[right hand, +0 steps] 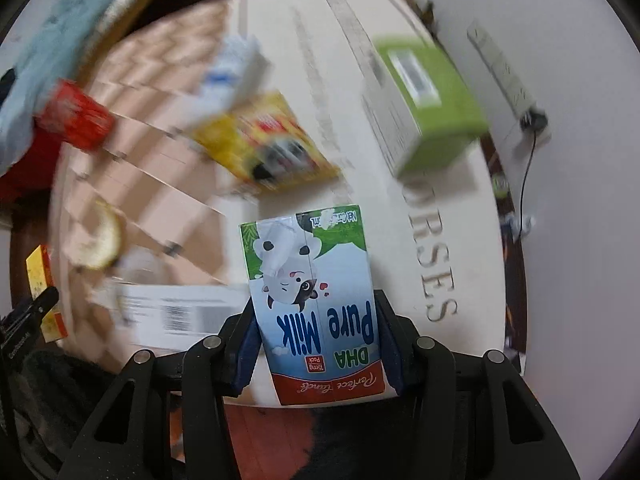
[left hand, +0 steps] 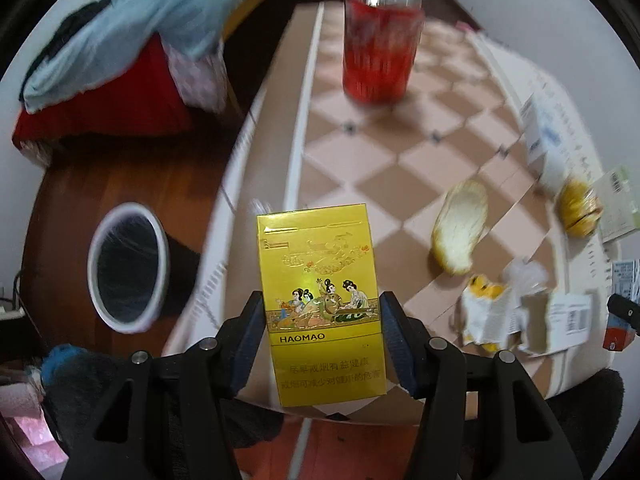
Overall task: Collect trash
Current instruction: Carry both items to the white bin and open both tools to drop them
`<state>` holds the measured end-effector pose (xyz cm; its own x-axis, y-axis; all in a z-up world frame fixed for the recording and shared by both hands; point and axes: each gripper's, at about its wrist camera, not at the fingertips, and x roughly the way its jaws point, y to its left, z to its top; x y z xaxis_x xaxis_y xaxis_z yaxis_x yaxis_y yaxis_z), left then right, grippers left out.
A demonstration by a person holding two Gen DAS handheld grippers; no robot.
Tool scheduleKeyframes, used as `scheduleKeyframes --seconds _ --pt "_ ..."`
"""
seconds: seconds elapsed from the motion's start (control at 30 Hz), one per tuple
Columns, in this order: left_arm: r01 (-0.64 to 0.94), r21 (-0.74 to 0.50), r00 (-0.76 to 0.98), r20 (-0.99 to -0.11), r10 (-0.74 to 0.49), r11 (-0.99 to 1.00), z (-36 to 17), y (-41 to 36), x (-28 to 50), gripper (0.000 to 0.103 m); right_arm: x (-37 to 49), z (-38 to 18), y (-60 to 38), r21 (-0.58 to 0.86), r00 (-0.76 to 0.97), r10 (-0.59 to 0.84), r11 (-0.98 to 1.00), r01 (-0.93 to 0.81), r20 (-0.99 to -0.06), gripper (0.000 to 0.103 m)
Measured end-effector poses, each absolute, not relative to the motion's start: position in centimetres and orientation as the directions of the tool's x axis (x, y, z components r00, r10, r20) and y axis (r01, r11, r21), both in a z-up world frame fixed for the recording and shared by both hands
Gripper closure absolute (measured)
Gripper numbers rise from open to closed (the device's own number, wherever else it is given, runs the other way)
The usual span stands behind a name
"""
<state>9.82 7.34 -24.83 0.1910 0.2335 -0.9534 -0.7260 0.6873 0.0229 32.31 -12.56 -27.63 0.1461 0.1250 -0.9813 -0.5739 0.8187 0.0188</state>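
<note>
Both clamped, left hand-held gripper [left hand: 322, 314] on cigarette pack [left hand: 320, 300], right hand-held gripper [right hand: 314, 314] on milk carton [right hand: 312, 300], bin [left hand: 126, 268] nearby.

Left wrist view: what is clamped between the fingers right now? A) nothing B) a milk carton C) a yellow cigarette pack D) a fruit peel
C: the yellow cigarette pack, printed HAOMAO, sits upright between the left gripper fingers, which press on both its sides; the milk carton is in the right gripper.
</note>
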Motion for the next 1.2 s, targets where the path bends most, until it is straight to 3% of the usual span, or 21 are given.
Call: scheduleKeyframes --seconds 0.37,0.6,0.73,0.87,1.03,1.2 --pt "-0.75 -0.041 0.385 -0.839 0.385 0.661 -13.0 15.7 2.6 0.049 22.8 -16.4 3.0 0.199 0.155 0.417 0.685 -0.7 -0.895 0.05" --pt "-0.826 -0.08 0.368 -0.827 0.425 0.558 -10.9 23.9 -6.0 0.049 13.4 -16.0 16.5 0.297 0.0 0.507 0.504 -0.811 -0.862 0.05" --pt "-0.882 -0.116 0.319 -0.86 0.399 0.456 -13.9 29.5 -12.2 0.049 7.0 -19.6 24.1 0.314 -0.095 0.468 0.417 -0.853 -0.879 0.05" --pt "-0.916 -0.19 0.302 -0.907 0.294 0.353 -20.2 35.2 -17.4 0.049 1.9 -26.1 30.0 0.319 -0.174 0.377 0.365 -0.874 -0.91 0.05" --pt "-0.938 -0.228 0.274 -0.949 0.154 0.262 -29.0 40.3 -20.6 0.049 -2.7 -34.9 35.5 0.321 -0.242 0.255 0.339 -0.885 -0.936 0.05" --pt "-0.942 -0.26 0.277 -0.959 0.056 0.214 -34.0 42.9 -21.4 0.048 -5.5 -40.5 39.4 0.316 -0.262 0.199 0.323 -0.892 -0.944 0.05"
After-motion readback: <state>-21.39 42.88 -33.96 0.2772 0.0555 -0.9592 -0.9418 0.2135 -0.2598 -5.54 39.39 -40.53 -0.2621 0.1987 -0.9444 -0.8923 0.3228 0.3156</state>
